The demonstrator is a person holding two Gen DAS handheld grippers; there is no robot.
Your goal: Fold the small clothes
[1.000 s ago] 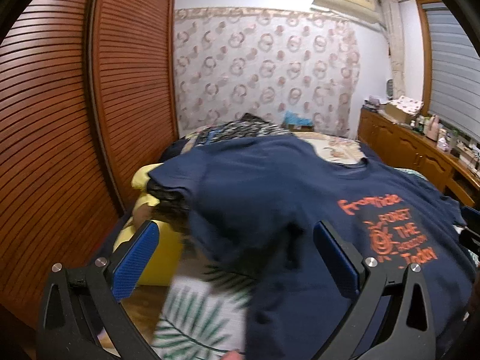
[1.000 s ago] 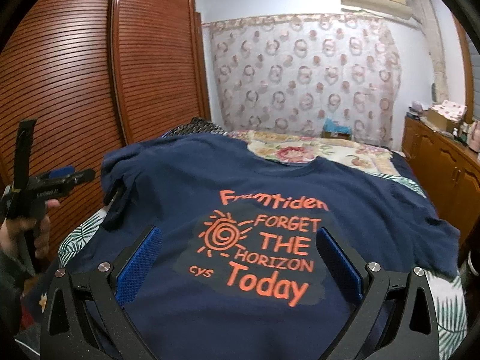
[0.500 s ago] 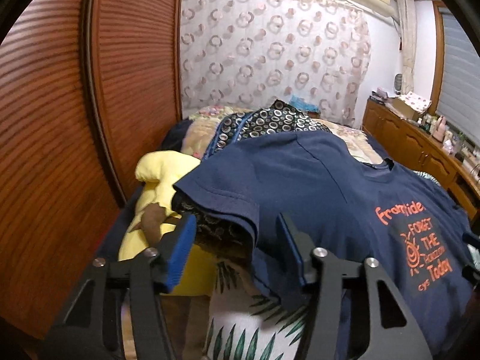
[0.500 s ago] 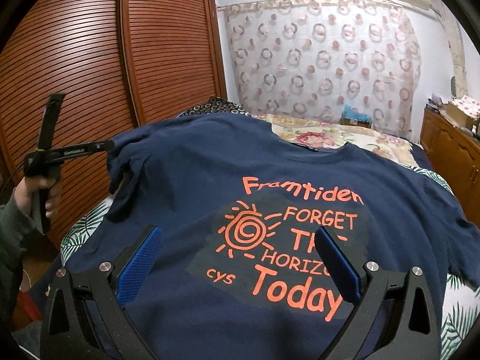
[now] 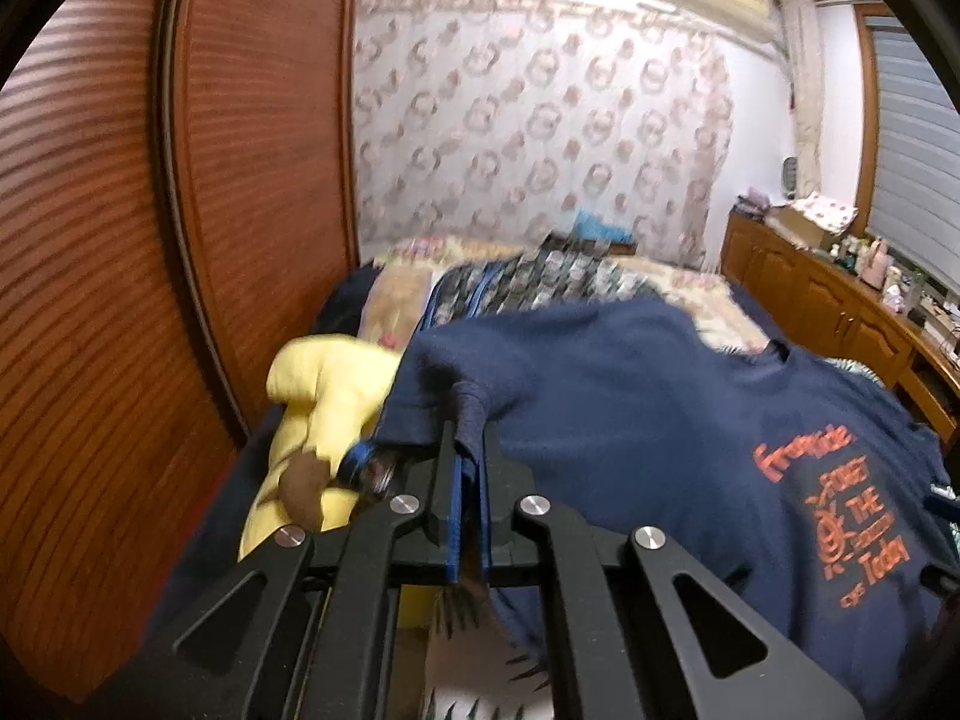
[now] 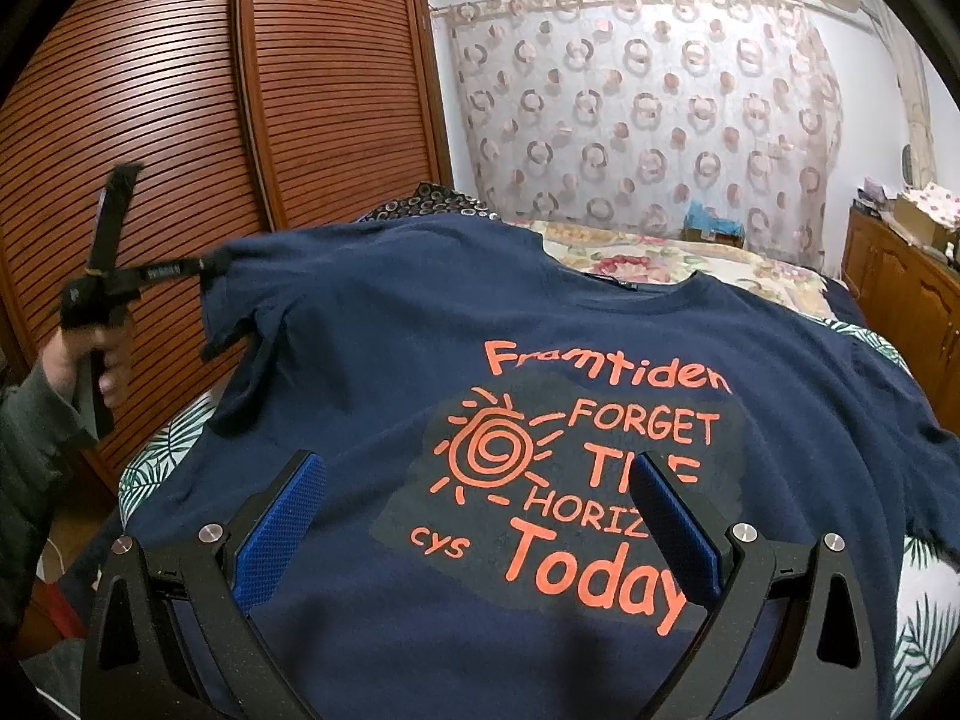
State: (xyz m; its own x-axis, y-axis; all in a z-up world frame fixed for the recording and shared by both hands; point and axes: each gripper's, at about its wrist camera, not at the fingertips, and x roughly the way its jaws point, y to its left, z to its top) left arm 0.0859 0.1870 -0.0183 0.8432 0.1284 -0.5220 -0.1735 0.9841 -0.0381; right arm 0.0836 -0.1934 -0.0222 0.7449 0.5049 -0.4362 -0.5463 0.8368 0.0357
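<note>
Left side: louvred wardrobe doors (image 6: 180, 120) stood close beside the bed edge, leaving a narrow gap.
Far left corner: yellow cushion (image 5: 324, 396) and patterned clothes (image 5: 540, 282) blocked it.
Right: wooden cabinets (image 5: 840, 312) lined the wall.

Navy T-shirt (image 6: 420, 324), orange chest print, right wrist view: "Framtiden" on top, then "FORGET", "T…E" and "HORIZ…", both partly hidden by a finger, "Today" at bottom, small "cys" at 9 o'clock of it. Left wrist view: same print skewed, only "THE" and "Today" clear.
</note>
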